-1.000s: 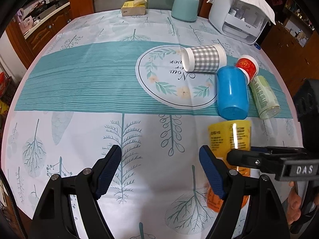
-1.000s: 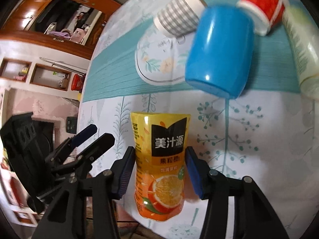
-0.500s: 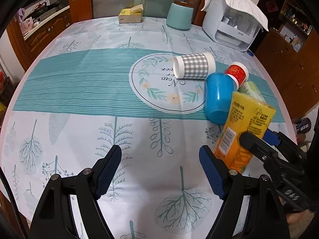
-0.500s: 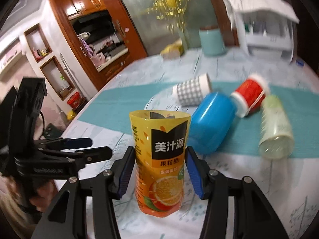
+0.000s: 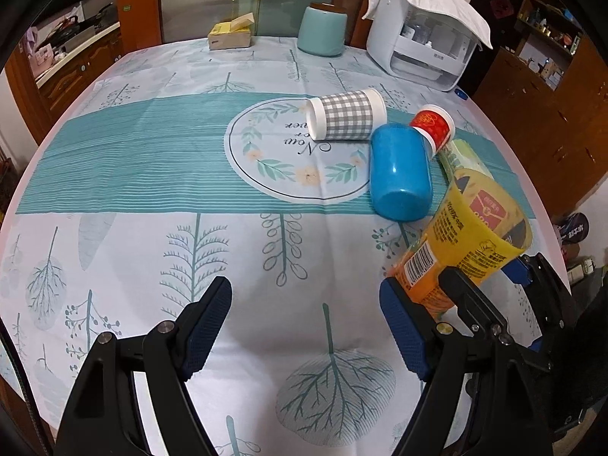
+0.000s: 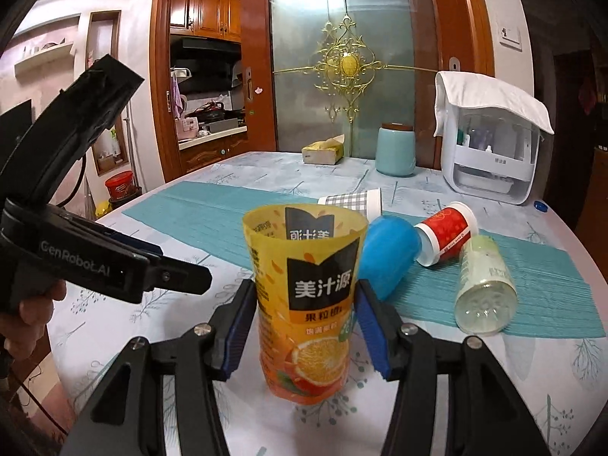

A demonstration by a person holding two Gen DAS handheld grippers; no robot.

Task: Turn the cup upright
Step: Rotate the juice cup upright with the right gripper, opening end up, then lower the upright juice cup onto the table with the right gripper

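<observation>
The table (image 5: 114,174), under its leaf-printed cloth, carries everything. Toward its far edge stand a white appliance (image 5: 425,49) draped with a towel, a teal canister (image 5: 322,34) and a tissue box (image 5: 231,36). Along the teal band near the right edge lie four tipped cups, close together: a blue cup (image 5: 399,173) on its side, a grey checked cup (image 5: 347,118) beyond it, a red cup (image 5: 433,127) and a pale green one (image 6: 484,285) nearest the edge.

The yellow juice cup (image 6: 307,304) is near the table's near right corner, clamped across its middle by the right gripper (image 6: 304,326) — the blue pads press both flanks. A second ago it lay flat on the cloth in that same grip; half a second ago it was partly raised; now its open mouth faces up and the label reads upright in the right wrist view. From the left wrist view it looks tilted, though the fisheye bends things at the frame's rim. Its base looks at or just above the cloth; contact cannot be judged. So the flip itself seems essentially done for this cup, with setting down and release probably remaining.

The left gripper (image 5: 304,326) hovers over the near edge, fingers spread wide and holding nothing — four cups are yet to be turned
</observation>
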